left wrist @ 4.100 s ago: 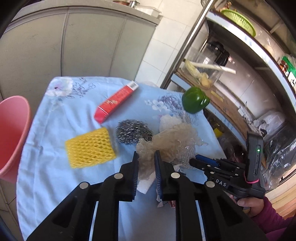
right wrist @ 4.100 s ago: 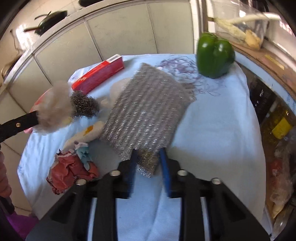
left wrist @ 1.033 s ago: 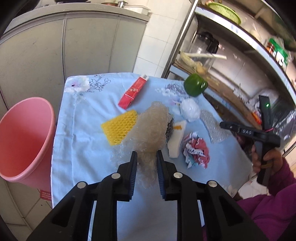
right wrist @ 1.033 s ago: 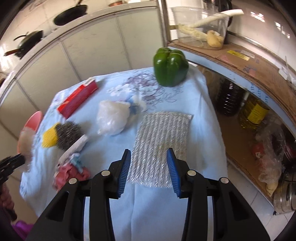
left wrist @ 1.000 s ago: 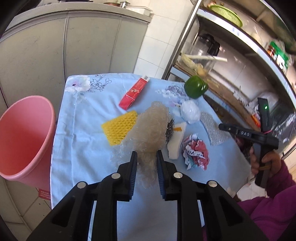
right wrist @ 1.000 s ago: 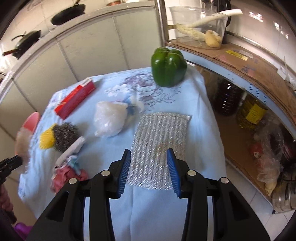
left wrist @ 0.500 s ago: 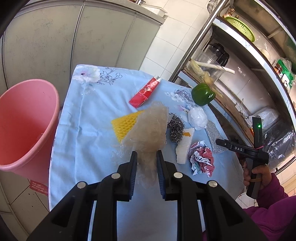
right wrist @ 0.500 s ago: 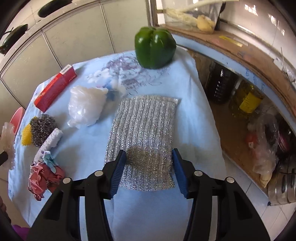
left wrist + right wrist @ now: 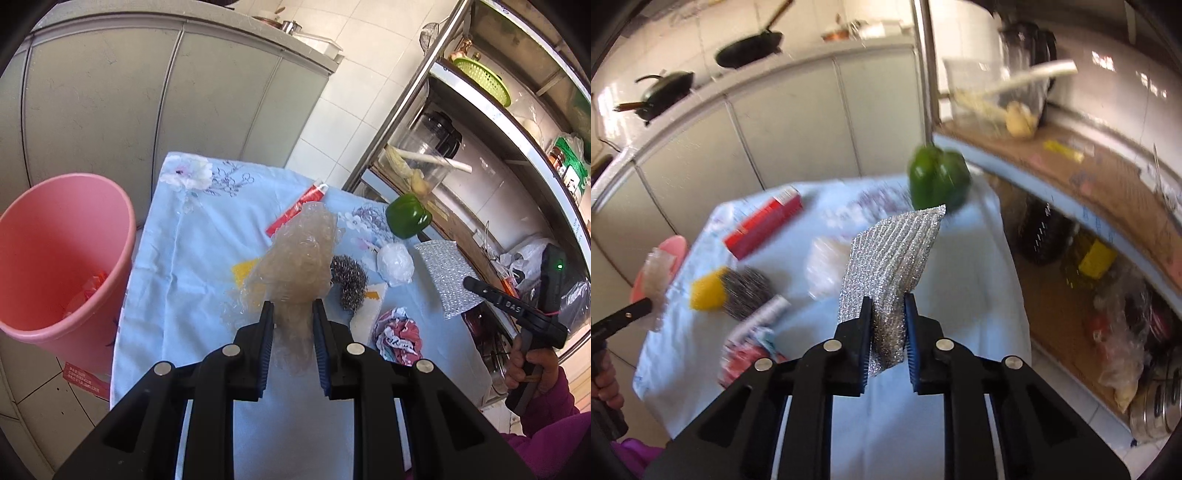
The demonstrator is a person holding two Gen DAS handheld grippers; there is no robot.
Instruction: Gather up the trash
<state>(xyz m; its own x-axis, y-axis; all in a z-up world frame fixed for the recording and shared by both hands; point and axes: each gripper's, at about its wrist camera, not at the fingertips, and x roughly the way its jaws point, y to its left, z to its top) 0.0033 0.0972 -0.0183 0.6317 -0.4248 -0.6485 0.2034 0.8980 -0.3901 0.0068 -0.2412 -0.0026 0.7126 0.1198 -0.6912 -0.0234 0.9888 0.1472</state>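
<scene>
A table under a pale blue flowered cloth (image 9: 177, 266) fills the middle of the left wrist view, with grey cabinet doors (image 9: 147, 107) behind it and a metal shelf rack (image 9: 491, 122) on the right. At the table's left edge stands a round pink plastic bin (image 9: 55, 236) holding a scrap of red wrapper.

The left gripper (image 9: 292, 321) is clenched on a crumpled wad of clear, yellowish plastic film (image 9: 299, 254), held up above the cloth near the table's middle. The right gripper (image 9: 888, 317) has just been closing and now pinches the near end of a flat silver glittery scouring pad (image 9: 897, 251), which stands lifted off the cloth at the table's right side; the right wrist view is blurred.

On the cloth lie a long red carton (image 9: 297, 210) at the far side, a green bell pepper (image 9: 408, 216) at the far right corner, a yellow foam net (image 9: 245, 271) partly behind the film, a steel wool ball (image 9: 349, 282), a white crumpled bag (image 9: 395, 264), and a red-and-white crumpled wrapper (image 9: 399, 338) nearest the person's hand (image 9: 532, 365).
</scene>
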